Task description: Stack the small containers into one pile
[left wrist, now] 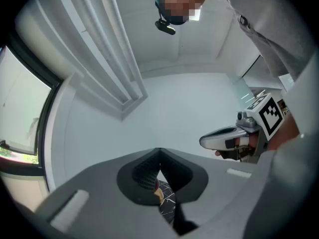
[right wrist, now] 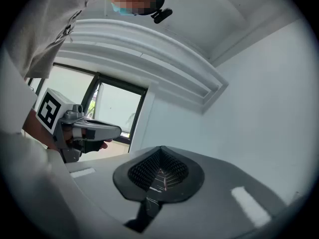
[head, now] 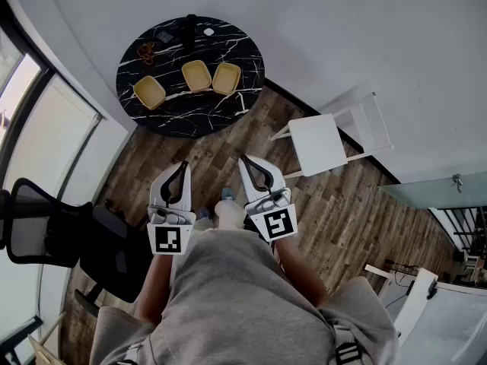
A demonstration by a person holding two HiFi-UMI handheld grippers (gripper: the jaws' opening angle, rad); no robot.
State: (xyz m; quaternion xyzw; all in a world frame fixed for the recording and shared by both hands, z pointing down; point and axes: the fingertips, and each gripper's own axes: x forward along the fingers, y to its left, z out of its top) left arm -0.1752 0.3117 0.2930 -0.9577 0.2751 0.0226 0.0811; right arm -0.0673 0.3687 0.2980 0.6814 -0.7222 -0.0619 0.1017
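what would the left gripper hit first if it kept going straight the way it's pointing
Free space lies ahead of the shut left gripper, then probably the near edge of the round black table; whether it would pass above the tabletop is unclear.

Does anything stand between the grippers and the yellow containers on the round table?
Nothing visible does. The left gripper and right gripper, both shut and empty, face the containers on the table across open floor; the white chair stands aside, to the right.
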